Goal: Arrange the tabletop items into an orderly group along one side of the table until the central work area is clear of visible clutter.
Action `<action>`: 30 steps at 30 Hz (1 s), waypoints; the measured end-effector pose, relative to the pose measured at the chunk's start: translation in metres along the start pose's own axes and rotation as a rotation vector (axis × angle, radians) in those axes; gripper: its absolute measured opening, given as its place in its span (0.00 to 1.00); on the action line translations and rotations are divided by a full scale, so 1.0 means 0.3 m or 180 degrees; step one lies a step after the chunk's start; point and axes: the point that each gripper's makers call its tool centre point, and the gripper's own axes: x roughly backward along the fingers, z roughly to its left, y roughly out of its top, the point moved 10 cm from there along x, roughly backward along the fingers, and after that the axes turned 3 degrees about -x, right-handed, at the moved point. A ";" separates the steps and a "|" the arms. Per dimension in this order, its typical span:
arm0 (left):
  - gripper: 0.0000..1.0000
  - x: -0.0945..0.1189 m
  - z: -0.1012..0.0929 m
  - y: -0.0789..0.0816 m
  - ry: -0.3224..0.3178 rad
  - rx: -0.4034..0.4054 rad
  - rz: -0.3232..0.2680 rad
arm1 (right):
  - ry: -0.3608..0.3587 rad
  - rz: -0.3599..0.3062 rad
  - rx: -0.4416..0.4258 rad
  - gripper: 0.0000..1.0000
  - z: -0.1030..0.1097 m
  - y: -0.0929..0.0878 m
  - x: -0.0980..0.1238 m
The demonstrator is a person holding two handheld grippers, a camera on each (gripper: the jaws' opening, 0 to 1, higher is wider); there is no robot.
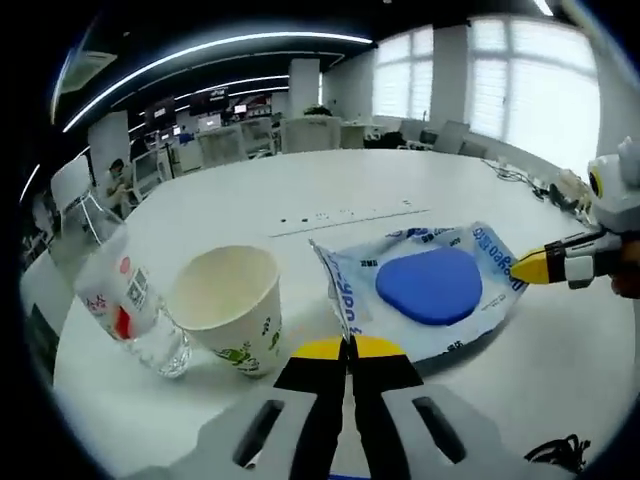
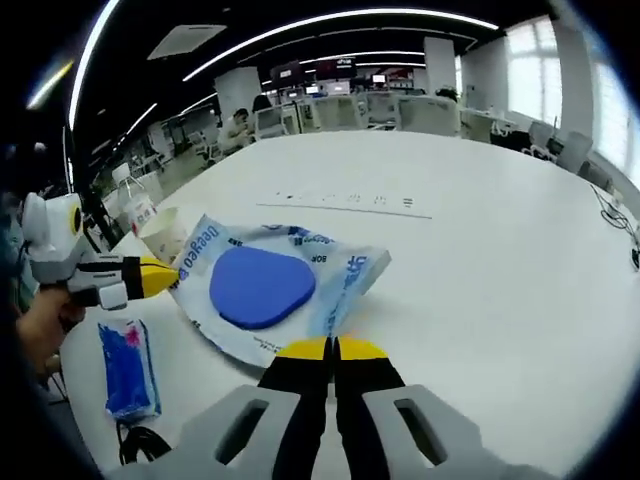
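Observation:
A white and blue wipes packet (image 1: 430, 290) with a blue oval lid is held between both grippers just above the white table (image 1: 330, 195). My left gripper (image 1: 348, 345) is shut on the packet's near edge. My right gripper (image 1: 527, 268) comes in from the right, shut on the far end. In the right gripper view the packet (image 2: 262, 288) spreads ahead; my right gripper (image 2: 330, 347) pinches its near corner and the left gripper (image 2: 170, 278) pinches its left end. A paper cup (image 1: 232, 305) stands left of the packet, beside a lying plastic bottle (image 1: 130, 310).
A small blue tissue pack (image 2: 128, 368) lies near the table edge, with a black cable (image 2: 140, 442) below it. The cup (image 2: 165, 232) and bottle (image 2: 135, 205) sit behind the left gripper. Office desks and chairs stand beyond the table.

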 end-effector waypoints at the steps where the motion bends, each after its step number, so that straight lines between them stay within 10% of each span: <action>1: 0.00 -0.002 -0.001 -0.001 0.0001 0.0005 0.0001 | 0.0013 0.0000 0.0011 0.00 -0.004 0.007 -0.012; 30: 0.00 -0.102 0.030 -0.037 0.0136 -0.0157 0.0071 | 0.0057 0.0217 -0.0034 0.00 -0.034 0.007 -0.096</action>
